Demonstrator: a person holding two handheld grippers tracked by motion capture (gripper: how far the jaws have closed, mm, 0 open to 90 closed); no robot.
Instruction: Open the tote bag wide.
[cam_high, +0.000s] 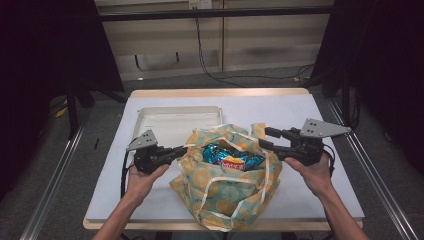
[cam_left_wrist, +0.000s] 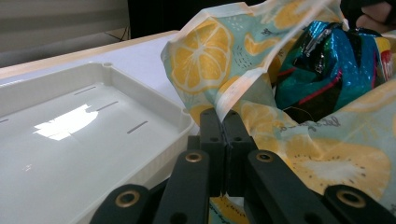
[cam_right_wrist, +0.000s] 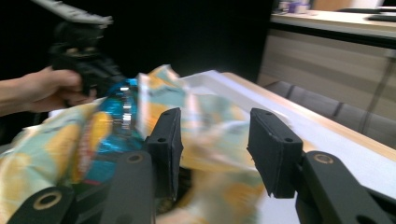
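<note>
L tongs (cam_high: 181, 149) pinch bag (cam_high: 227, 200) rim, R tongs (cam_high: 266, 138) part-open w/ cloth loose between jaws, chips (cam_high: 232, 157) lying between both.

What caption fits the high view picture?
Left gripper pinches the lemon-print bag holding a blue snack packet; right gripper open.

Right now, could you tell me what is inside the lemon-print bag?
A shiny blue snack packet lies inside the lemon-print bag, showing through its open mouth. The fabric covers the packet's lower part and anything beneath it, so I cannot tell what else is inside.
</note>
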